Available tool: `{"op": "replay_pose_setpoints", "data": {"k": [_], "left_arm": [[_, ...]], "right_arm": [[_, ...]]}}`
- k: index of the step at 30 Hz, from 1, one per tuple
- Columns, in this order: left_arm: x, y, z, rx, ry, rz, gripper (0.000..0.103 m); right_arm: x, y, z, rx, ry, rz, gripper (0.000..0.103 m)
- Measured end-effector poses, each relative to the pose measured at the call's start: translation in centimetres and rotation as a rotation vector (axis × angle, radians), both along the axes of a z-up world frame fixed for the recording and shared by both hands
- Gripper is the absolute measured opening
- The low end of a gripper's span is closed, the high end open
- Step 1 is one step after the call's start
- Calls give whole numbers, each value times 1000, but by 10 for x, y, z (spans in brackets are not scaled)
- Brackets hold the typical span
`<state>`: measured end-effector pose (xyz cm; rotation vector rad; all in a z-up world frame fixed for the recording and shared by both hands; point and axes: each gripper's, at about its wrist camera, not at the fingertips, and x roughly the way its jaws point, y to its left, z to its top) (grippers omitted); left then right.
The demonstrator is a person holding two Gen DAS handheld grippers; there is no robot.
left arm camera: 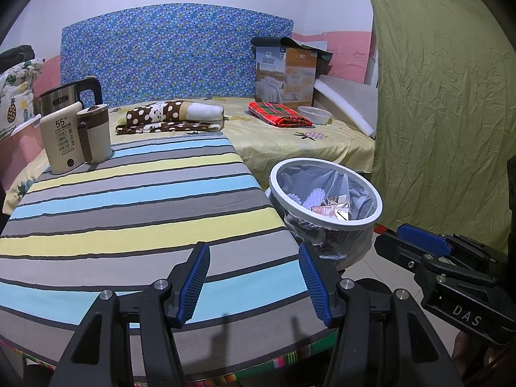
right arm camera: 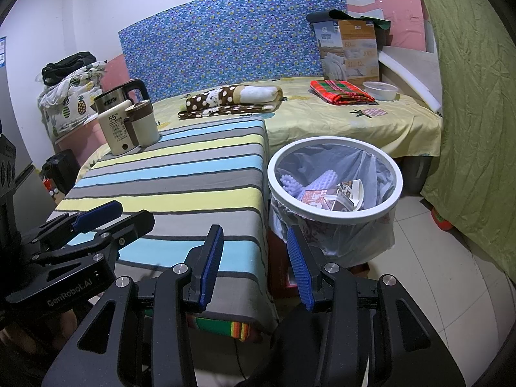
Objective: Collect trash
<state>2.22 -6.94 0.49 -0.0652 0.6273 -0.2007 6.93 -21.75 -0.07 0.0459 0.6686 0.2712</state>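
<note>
Step in hand, by judgement: end of a collect cycle or pause before the next one. Striped table [left arm camera: 129,200] bare of loose scraps; only kettle [left arm camera: 69,95], warmer unit [left arm camera: 61,138] and cup [left arm camera: 95,133] at far left corner.

Left gripper [left arm camera: 254,282]: jaws apart, nothing btwn pads, poised over near edge of table. Right gripper [right arm camera: 254,264]: jaws apart, empty, over table's right edge, just short of the bin.

Trash bin [right arm camera: 333,216]: on floor, right of table, touching or just beside its corner, ahead and slightly right of right gripper. Lined w/ clear bag. Trash [right arm camera: 332,196] already inside: foam pieces, cartons, paper.

Next move, by judgement: locate any leftover item, e.g. plastic bowl [right arm camera: 380,90] on bed [right arm camera: 322,122], well apart from both grippers; long reach needed. Status of bowl as trash: cannot tell.
</note>
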Motion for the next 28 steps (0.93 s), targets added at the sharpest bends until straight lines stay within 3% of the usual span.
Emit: {"op": "replay_pose_setpoints", "data": {"k": [28], "left_arm": [[-1,-1,-3,-7,13,1,57]], "right_arm": [[-1,6,-1,-8,3,4,43]]}}
